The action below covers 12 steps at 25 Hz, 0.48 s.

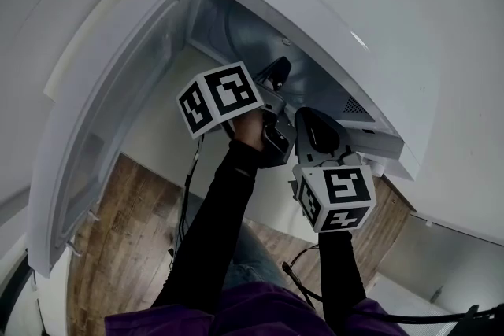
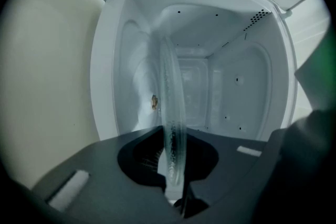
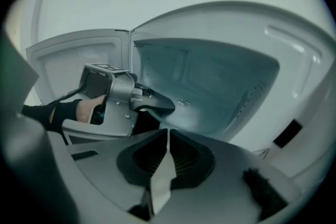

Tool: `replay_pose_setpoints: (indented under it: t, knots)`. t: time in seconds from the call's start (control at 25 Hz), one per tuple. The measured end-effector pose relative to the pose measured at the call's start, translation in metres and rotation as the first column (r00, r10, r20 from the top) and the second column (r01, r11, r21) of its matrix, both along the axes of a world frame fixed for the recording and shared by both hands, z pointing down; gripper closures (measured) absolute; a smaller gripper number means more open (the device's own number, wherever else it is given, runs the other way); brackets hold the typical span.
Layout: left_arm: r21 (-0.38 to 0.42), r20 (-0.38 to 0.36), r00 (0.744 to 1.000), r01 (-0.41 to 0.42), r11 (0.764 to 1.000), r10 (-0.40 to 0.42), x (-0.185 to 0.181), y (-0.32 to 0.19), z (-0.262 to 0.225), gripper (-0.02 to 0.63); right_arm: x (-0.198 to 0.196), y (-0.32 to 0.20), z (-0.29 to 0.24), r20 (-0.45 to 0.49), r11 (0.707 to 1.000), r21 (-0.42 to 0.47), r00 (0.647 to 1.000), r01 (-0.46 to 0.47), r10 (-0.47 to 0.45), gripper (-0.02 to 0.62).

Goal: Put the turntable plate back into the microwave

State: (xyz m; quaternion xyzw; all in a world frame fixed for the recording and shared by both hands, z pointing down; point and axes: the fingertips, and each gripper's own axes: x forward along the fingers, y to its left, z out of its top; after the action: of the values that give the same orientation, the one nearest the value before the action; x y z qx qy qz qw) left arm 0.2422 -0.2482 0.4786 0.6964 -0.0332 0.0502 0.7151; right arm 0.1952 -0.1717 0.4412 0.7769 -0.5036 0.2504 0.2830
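**Sliding the turntable plate into the microwave**

Left tool (image 2: 173, 136) is clamped on the rim of the glass turntable plate (image 2: 169, 86). The plate stands edge-on to that camera at the mouth of the microwave (image 2: 236, 76), its far edge seemingly just inside the cavity. Right tool (image 3: 168, 132) has its jaws together on nothing, just outside the microwave's mouth.

To do this well, I judge the plate should be levelled, kept off the microwave's side walls, and set down at the cavity's centre before the grip loosens, since glass slips easily.

Only the left gripper view shows the plate plainly. The head view adds the open door (image 1: 110, 114) beside the microwave, but no plate.
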Motion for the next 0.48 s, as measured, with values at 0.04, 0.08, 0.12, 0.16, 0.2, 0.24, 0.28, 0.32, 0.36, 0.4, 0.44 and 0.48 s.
replay_pose_setpoints:
  t: [0.04, 0.08, 0.12, 0.16, 0.2, 0.24, 0.28, 0.32, 0.36, 0.4, 0.44, 0.48]
  knots:
    - [-0.002, -0.002, 1.000, -0.006, 1.000, 0.006, -0.0008, 0.0000, 0.0001, 0.574, -0.0009, -0.0011, 0.0042, 0.042, 1.000, 0.016, 0.999, -0.011, 0.010, 0.584]
    - [-0.004, -0.005, 1.000, -0.012, 1.000, 0.012, -0.0016, 0.0001, 0.0001, 0.574, -0.0015, -0.0023, 0.0073, 0.085, 0.999, 0.039, 0.996, -0.030, 0.027, 0.584]
    - [-0.006, -0.009, 1.000, -0.017, 1.000, 0.017, -0.0022, 0.0002, 0.0000, 0.572, -0.0014, -0.0034, 0.0092, 0.134, 0.996, 0.070, 0.990, -0.061, 0.051, 0.583]
    - [-0.006, -0.012, 1.000, -0.022, 1.000, 0.022, -0.0026, 0.0001, -0.0001, 0.572, -0.0004, -0.0043, 0.0102, 0.186, 0.989, 0.105, 0.979, -0.100, 0.079, 0.582]
    - [-0.005, -0.015, 1.000, -0.025, 1.000, 0.024, -0.0029, -0.0001, -0.0003, 0.572, 0.0009, -0.0052, 0.0106, 0.238, 0.981, 0.137, 0.966, -0.139, 0.104, 0.570]
    - [-0.004, -0.016, 1.000, -0.026, 1.000, 0.026, -0.0033, -0.0004, -0.0004, 0.572, 0.0021, -0.0062, 0.0108, 0.284, 0.971, 0.163, 0.951, -0.172, 0.121, 0.550]
    - [-0.003, -0.017, 1.000, -0.026, 1.000, 0.026, -0.0036, -0.0008, -0.0004, 0.572, 0.0028, -0.0073, 0.0107, 0.321, 0.963, 0.183, 0.938, -0.197, 0.131, 0.531]
    - [-0.003, -0.017, 1.000, -0.026, 1.000, 0.026, -0.0039, -0.0013, -0.0003, 0.572, 0.0034, -0.0082, 0.0105, 0.350, 0.956, 0.198, 0.927, -0.215, 0.136, 0.520]
    - [-0.003, -0.018, 1.000, -0.026, 1.000, 0.026, -0.0039, -0.0015, -0.0003, 0.572, 0.0039, -0.0088, 0.0103, 0.374, 0.951, 0.208, 0.917, -0.230, 0.140, 0.512]
    - [0.000, -0.018, 0.999, -0.027, 1.000, 0.027, -0.0039, -0.0015, -0.0003, 0.572, 0.0045, -0.0091, 0.0101, 0.394, 0.946, 0.215, 0.908, -0.243, 0.144, 0.509]
    - [0.003, -0.019, 0.999, -0.029, 1.000, 0.029, -0.0040, -0.0012, -0.0004, 0.572, 0.0051, -0.0095, 0.0097, 0.413, 0.940, 0.223, 0.899, -0.257, 0.148, 0.506]
    - [0.005, -0.021, 0.999, -0.032, 0.999, 0.032, -0.0042, -0.0009, -0.0005, 0.572, 0.0057, -0.0100, 0.0093, 0.434, 0.934, 0.231, 0.888, -0.272, 0.151, 0.506]
